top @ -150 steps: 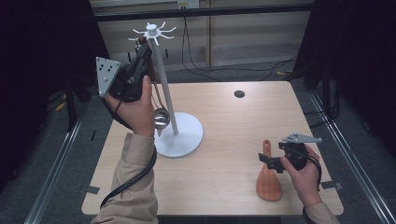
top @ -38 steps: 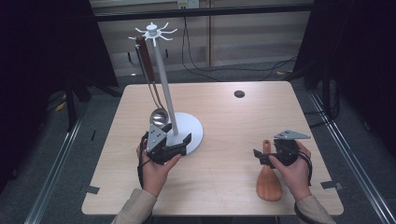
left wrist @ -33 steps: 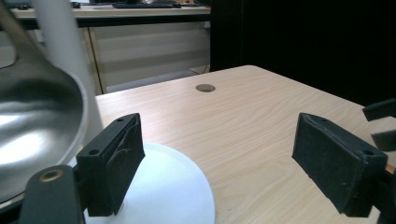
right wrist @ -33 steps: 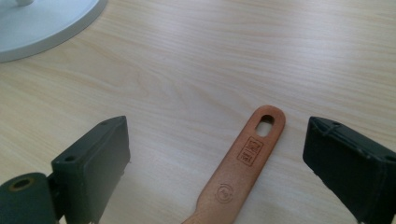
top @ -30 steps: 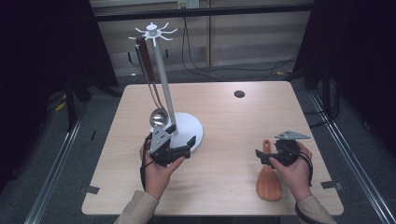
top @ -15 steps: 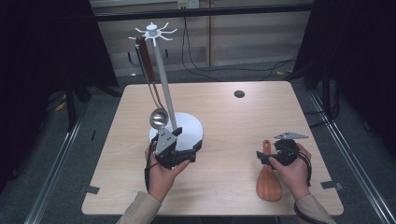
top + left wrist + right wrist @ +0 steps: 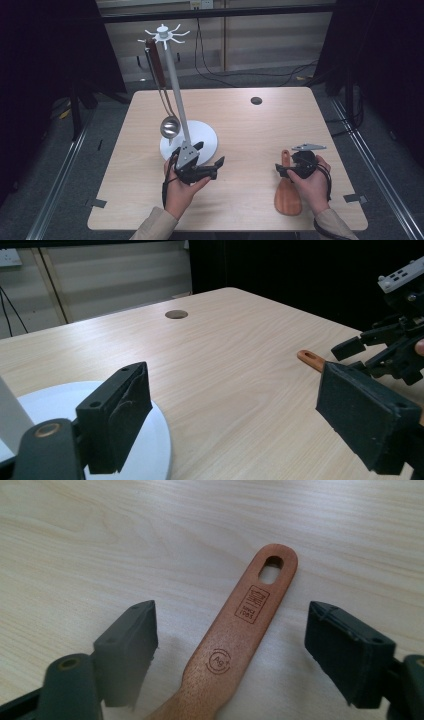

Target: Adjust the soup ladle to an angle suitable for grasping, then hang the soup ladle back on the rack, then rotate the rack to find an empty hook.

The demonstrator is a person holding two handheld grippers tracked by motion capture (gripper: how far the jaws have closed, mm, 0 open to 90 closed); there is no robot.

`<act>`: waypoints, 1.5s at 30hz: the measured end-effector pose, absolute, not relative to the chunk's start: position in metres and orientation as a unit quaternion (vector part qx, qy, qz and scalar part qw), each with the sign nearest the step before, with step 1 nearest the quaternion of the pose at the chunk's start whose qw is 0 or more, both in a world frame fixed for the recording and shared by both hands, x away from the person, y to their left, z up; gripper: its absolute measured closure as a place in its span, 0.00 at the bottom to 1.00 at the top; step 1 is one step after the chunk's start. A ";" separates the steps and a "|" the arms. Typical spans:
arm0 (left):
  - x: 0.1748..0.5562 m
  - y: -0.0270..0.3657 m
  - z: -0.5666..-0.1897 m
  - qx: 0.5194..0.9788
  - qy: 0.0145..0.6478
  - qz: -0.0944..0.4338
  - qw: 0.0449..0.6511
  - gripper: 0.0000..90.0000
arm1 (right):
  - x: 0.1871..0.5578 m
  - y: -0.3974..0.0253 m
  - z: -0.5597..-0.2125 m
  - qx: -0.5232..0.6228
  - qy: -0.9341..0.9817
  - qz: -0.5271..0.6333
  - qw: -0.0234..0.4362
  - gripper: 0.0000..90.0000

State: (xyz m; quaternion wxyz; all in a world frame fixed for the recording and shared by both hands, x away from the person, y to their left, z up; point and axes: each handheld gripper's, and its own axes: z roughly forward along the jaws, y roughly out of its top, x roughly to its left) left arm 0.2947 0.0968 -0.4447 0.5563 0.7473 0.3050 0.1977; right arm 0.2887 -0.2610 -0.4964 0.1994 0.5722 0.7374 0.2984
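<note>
Right tongs gape wide, jaws straddling the wooden spatula's handle without touching it; no grip yet. The spatula lies flat on the surface near its right front, hanging hole pointing away from the person. Left tongs are spread too, empty, resting low just in front of the rack's white base. Out at the rack, a ladle already hangs from one hook. By my reading: one utensil hung, the spatula to be gripped, lifted and hooked.
</note>
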 end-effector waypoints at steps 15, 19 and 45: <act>0.295 0.087 -0.454 0.756 0.305 0.186 0.549 0.16 | 0.307 -0.250 -0.497 0.581 0.739 0.268 0.209 0.62; 0.295 0.090 -0.455 0.753 0.312 0.187 0.547 0.16 | 0.310 -0.242 -0.496 0.571 0.748 0.272 0.201 0.66; 0.298 0.087 -0.461 0.760 0.316 0.164 0.544 0.16 | 0.333 -0.198 -0.488 0.503 0.816 0.250 0.137 0.73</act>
